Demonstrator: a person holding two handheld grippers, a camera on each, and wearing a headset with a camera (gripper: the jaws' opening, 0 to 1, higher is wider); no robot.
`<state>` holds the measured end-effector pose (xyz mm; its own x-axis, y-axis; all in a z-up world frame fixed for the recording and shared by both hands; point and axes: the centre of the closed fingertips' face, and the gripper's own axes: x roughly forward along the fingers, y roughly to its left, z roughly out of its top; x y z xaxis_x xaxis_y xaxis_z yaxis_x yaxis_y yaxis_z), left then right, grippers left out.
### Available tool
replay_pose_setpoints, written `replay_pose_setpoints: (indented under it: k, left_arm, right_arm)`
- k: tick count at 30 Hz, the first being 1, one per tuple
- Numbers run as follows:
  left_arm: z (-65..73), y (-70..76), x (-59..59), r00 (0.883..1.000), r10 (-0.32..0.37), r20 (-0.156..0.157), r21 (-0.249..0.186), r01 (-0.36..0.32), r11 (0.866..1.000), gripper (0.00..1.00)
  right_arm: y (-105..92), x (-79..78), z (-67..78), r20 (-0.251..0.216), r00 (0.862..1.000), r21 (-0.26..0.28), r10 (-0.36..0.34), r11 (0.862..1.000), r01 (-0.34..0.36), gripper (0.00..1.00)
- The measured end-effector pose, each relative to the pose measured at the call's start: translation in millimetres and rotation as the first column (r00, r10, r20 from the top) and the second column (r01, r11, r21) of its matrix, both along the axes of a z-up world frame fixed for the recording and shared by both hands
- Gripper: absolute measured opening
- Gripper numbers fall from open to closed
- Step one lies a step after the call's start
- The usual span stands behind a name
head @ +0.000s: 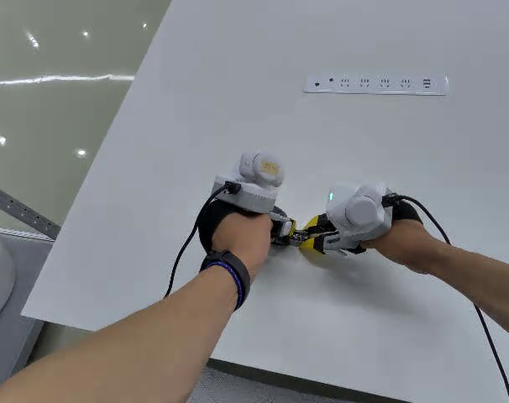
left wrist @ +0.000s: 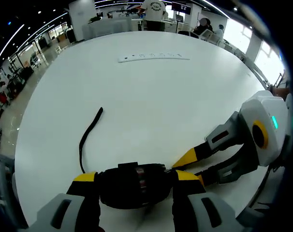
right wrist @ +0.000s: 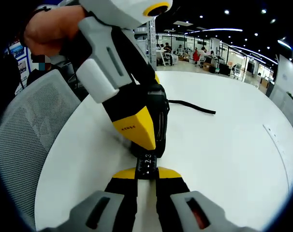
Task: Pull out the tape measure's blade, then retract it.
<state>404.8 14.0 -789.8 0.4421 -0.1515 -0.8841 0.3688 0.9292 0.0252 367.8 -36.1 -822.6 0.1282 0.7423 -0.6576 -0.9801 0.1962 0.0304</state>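
Observation:
A black tape measure (left wrist: 134, 186) lies on the white table, and my left gripper (left wrist: 136, 176) is shut on its body with a yellow-tipped jaw on each side. Its black wrist strap (left wrist: 88, 135) trails across the table. In the right gripper view, my right gripper (right wrist: 147, 171) is shut on the end of the blade (right wrist: 147, 163), which shows printed numbers and is only a short way out of the case (right wrist: 158, 116). In the head view the tape measure (head: 282, 228) sits between the left gripper (head: 275, 225) and the right gripper (head: 312, 240), which almost touch.
A white power strip (head: 375, 83) lies flat at the far side of the table (head: 238, 101). The table's left edge runs diagonally beside a glossy floor (head: 53, 84). A grey mesh chair back (right wrist: 25, 140) stands near the table's front edge. Black cables trail from both grippers.

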Motion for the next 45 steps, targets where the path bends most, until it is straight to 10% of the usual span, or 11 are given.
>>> replay_pose_setpoints:
  k: [45]
  left_arm:
    - [0.0,7.0,0.5,1.0,0.029,0.011,-0.028,-0.028,0.999,0.58]
  right_arm:
    - [9.1,3.7,-2.8,0.014,1.0,-0.01,-0.006,1.0,0.006,0.15]
